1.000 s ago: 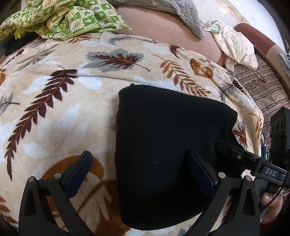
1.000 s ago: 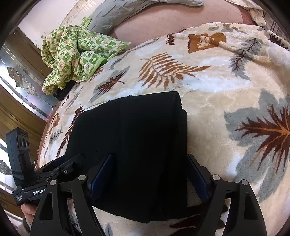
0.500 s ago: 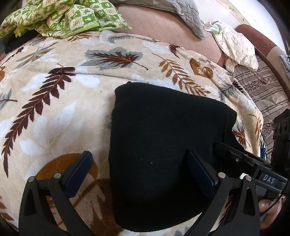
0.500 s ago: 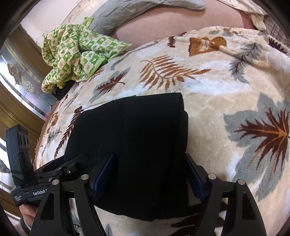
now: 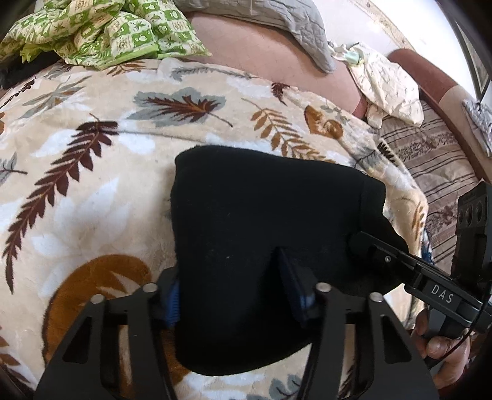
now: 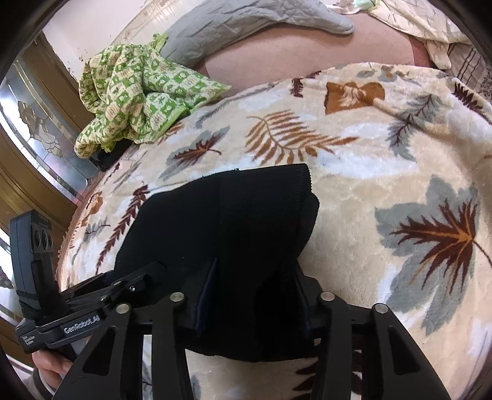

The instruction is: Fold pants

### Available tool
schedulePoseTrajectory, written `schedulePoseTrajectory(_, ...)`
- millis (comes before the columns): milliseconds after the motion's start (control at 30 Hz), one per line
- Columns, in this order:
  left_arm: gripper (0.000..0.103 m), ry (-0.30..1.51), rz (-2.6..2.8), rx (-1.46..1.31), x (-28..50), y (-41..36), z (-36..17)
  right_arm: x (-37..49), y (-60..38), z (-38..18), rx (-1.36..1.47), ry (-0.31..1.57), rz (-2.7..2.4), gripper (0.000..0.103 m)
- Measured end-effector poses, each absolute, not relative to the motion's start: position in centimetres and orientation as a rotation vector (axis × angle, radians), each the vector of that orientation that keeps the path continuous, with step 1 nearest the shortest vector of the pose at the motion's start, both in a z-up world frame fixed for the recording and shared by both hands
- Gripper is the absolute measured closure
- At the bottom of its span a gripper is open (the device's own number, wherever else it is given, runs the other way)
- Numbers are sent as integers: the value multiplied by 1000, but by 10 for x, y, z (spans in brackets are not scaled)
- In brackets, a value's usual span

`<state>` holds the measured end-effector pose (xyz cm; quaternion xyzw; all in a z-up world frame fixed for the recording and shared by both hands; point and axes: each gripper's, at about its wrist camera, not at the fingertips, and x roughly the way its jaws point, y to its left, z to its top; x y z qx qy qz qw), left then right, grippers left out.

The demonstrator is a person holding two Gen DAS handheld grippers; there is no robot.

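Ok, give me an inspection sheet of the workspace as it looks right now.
Surface: leaf-print blanket over a bed.
Job's things: folded black pants lying on the blanket.
Clutter: green checked cloth, grey quilted pillow, cream cloth.
Grippers: left hand-held gripper and right hand-held gripper both closing on the pants' near edge, fabric between the fingers.
Cables: thin black cable by the person's hand.
Surroundings: wood-framed patterned glass panel.
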<state>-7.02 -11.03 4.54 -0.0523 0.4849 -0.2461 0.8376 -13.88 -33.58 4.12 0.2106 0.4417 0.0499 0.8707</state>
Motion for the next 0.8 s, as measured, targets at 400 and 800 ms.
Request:
schedulePoseTrajectory(400,55,941,-481,-59,-24,-108,80,-94,-325,77,418,850,131,62)
schedulePoseTrajectory(800,20,1009,-415,-18,5,-107,35,-53,-333,21,410,932,76,46)
